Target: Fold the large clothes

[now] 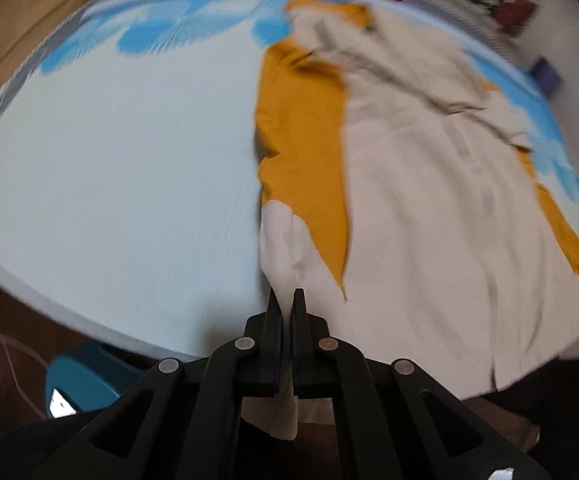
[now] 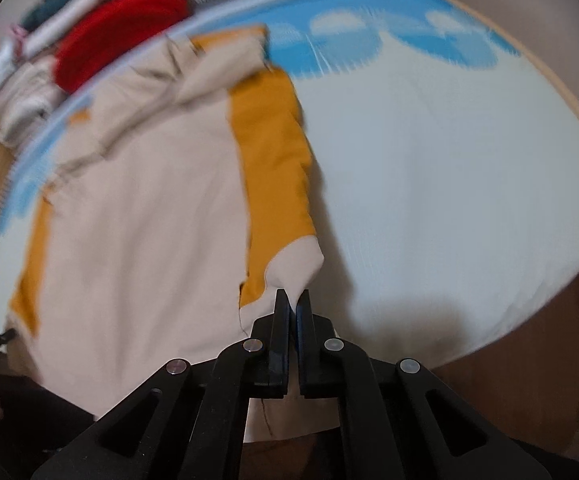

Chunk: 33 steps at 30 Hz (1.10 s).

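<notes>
The cream and mustard garment point(image 1: 429, 200) lies spread over the pale blue bed point(image 1: 109, 160). The left gripper point(image 1: 288, 296) and the right gripper point(image 2: 293, 298) each pinch a cream corner. A red cloth point(image 2: 121, 28) tops the pile at upper left.
</notes>
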Each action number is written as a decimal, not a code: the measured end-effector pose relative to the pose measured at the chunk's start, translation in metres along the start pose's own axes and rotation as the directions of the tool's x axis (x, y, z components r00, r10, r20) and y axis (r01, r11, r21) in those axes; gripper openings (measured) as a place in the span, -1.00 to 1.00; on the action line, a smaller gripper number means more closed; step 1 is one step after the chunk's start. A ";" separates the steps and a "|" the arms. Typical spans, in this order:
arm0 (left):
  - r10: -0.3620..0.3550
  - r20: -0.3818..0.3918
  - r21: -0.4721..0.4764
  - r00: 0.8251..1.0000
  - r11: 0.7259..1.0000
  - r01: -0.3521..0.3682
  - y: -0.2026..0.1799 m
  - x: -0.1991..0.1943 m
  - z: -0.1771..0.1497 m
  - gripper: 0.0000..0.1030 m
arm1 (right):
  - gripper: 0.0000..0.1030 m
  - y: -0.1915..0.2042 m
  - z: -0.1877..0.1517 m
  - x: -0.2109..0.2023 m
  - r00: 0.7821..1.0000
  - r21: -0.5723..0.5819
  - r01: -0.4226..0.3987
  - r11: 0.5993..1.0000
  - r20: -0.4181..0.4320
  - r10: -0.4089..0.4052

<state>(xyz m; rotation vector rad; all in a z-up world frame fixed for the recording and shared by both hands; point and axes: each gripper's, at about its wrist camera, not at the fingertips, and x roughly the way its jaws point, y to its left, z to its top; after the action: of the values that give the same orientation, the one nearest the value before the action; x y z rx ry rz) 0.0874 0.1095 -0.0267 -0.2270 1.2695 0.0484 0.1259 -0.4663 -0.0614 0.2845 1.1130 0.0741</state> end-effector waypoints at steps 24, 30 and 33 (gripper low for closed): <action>-0.322 0.104 0.108 0.941 0.944 0.311 0.045 -0.167 -0.068 -0.99 | -0.95 -0.004 -0.057 -0.194 0.961 0.004 -0.141 0.990 0.241 0.136; -0.353 0.144 0.043 0.924 0.935 0.351 0.055 -0.169 -0.048 -0.99 | -0.95 -0.011 -0.045 -0.218 0.948 0.013 -0.137 0.990 0.291 0.127; -0.341 0.151 0.008 0.928 0.939 0.344 0.054 -0.140 -0.007 -0.99 | -0.95 -0.007 -0.010 -0.198 0.952 -0.010 -0.117 0.993 0.285 0.115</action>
<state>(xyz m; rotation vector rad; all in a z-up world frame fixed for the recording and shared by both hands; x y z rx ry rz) 0.0301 0.1733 0.0963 -0.4508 1.0646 -0.2201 0.0287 -0.5108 0.1056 0.3551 0.8091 0.1298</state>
